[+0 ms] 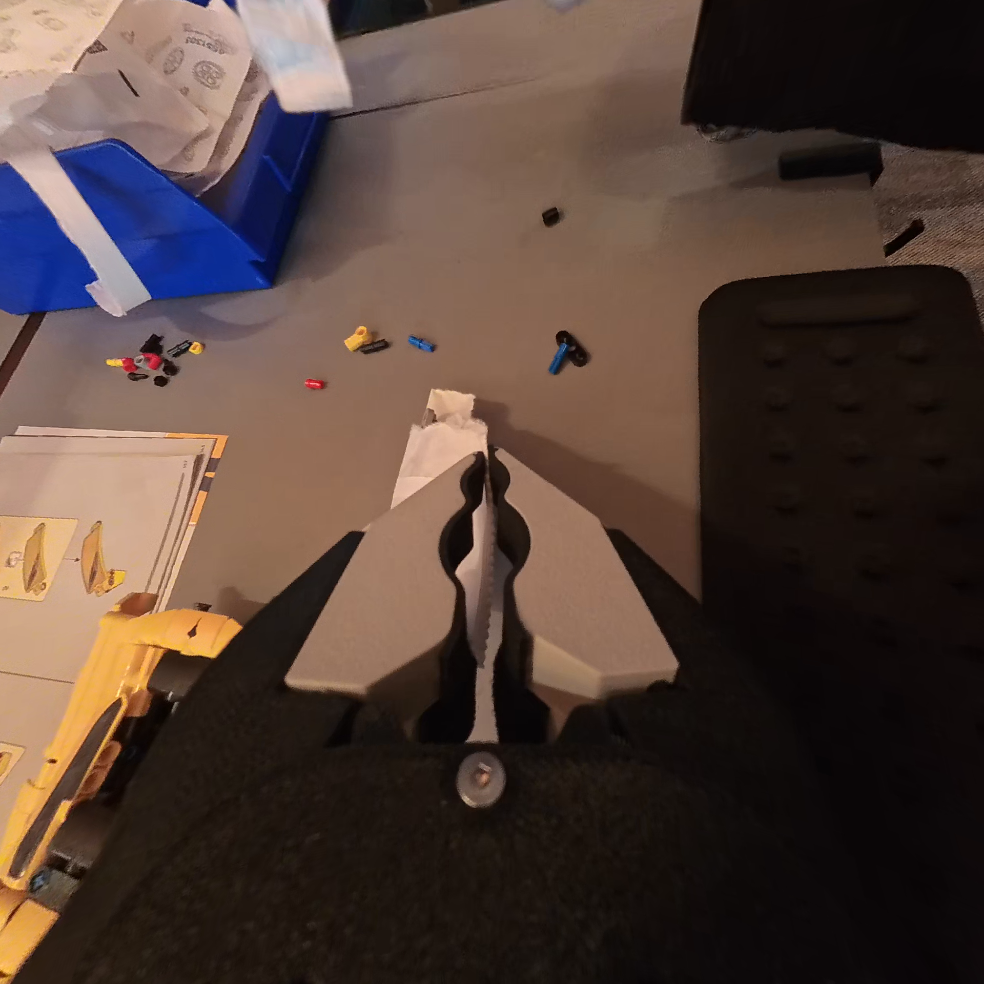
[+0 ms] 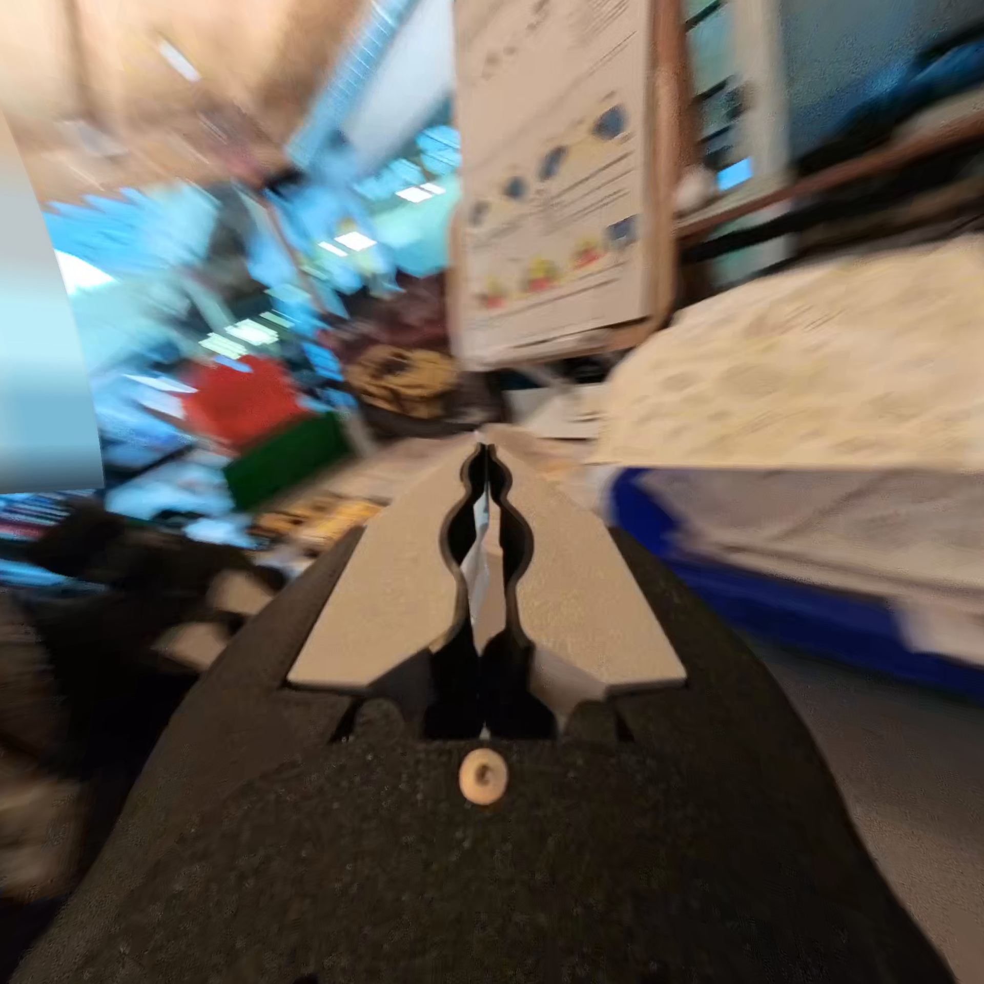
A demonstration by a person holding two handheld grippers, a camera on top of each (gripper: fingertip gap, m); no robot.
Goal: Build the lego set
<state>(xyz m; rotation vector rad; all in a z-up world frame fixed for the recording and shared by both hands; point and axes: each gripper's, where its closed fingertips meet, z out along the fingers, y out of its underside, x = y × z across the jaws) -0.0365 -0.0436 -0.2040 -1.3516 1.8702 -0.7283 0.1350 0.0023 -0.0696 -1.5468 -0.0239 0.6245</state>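
Leftmost, at the bench (image 1: 479, 277) edge: open instruction booklet (image 1: 101, 527), with the yellow lego model (image 1: 106, 708) below it at the lower left. Farther back, a blue bin (image 1: 160, 223) stuffed with torn paper bags (image 1: 133, 69). In front of the bin, a cluster of small red, black and yellow pieces (image 1: 149, 359); then a red pin (image 1: 314, 384), a yellow connector (image 1: 358, 338), a blue pin (image 1: 421, 343), a longer blue pin on a black piece (image 1: 567, 351). Centre: left claw (image 1: 487, 458) clenched on a torn paper strip (image 1: 447, 442), held over the bench. Far right: black chair (image 1: 841, 452). Right claw (image 2: 485, 452) also clenched, on a paper scrap (image 2: 479, 564); background badly blurred, another blue bin (image 2: 745, 585) to the right.
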